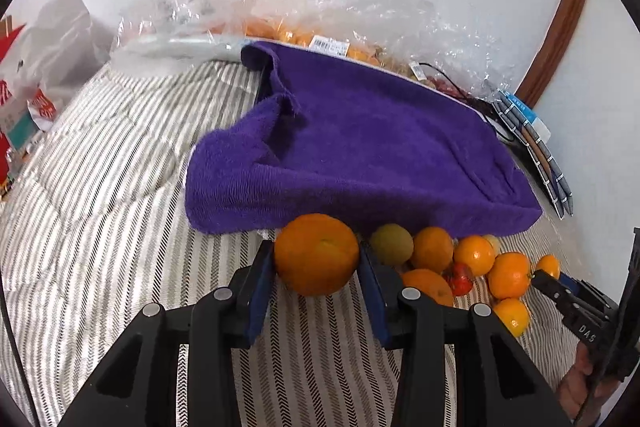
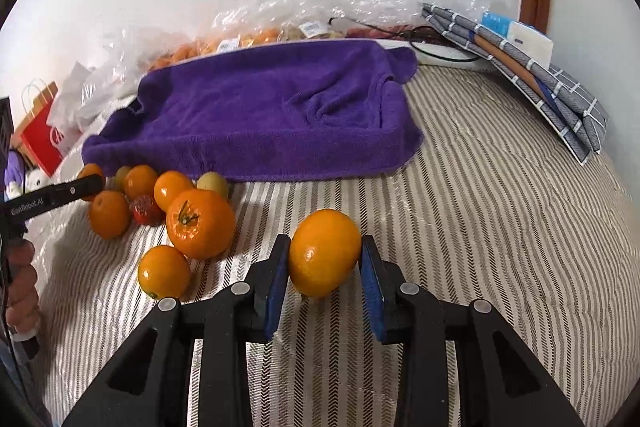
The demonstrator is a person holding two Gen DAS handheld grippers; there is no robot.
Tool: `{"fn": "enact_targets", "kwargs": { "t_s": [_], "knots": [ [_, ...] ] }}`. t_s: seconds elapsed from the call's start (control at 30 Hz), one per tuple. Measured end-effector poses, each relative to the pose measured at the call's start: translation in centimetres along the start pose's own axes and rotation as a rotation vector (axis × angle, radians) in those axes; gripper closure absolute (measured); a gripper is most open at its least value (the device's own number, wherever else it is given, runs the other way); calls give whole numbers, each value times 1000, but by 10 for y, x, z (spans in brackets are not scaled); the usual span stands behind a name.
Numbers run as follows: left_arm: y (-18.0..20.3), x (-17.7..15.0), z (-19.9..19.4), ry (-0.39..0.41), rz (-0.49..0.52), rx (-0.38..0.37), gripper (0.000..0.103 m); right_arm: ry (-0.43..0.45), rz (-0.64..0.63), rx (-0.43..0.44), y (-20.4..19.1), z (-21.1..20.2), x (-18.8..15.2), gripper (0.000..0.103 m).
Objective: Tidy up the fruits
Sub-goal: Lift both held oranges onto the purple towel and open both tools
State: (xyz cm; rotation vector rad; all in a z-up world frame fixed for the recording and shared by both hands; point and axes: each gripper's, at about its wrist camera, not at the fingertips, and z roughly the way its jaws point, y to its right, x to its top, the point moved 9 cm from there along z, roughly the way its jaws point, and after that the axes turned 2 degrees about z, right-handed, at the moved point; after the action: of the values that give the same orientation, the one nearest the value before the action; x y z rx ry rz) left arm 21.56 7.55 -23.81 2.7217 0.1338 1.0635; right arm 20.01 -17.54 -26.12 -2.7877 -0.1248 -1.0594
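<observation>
My left gripper (image 1: 317, 259) is shut on a large orange (image 1: 316, 254), held between its blue pads just in front of the purple towel-covered tray (image 1: 360, 147). My right gripper (image 2: 325, 259) is shut on a smaller orange (image 2: 325, 251) over the striped bedcover. A pile of fruit lies in front of the tray: several oranges (image 2: 200, 223), a green-yellow fruit (image 1: 391, 244) and a red tomato (image 2: 146, 209). The left gripper also shows at the left edge of the right wrist view (image 2: 86, 187), and the right one at the right edge of the left wrist view (image 1: 550, 279).
Clear plastic bags of fruit (image 1: 304, 35) lie behind the tray against the white wall. Folded grey checked cloths (image 2: 532, 75) lie at the right. A red paper bag (image 2: 38, 139) and white bags stand at the left. The striped bedcover (image 2: 500, 207) spreads to the right.
</observation>
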Motion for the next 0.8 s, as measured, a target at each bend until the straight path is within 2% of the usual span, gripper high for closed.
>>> {"fn": "enact_targets", "kwargs": {
  "t_s": [0.13,0.2,0.4,0.47,0.6,0.8],
  "knots": [
    [5,5,-11,34,0,-40,64,-8,43,42,4,-2,0,68],
    [5,6,-14,42,-6,-38,64,-17,68,52,7,-3,-1,68],
    [9,12,-41,53,-4,-42,64,-17,91,18,15,-19,7,69],
    [12,17,-52,60,3,-32,64,3,82,8,13,-29,17,69],
    [14,36,-72,71,-14,-59,64,30,83,19,10,-40,42,69],
    [10,81,-88,132,9,-4,64,104,65,11,2,-55,94,69]
  ]
}}
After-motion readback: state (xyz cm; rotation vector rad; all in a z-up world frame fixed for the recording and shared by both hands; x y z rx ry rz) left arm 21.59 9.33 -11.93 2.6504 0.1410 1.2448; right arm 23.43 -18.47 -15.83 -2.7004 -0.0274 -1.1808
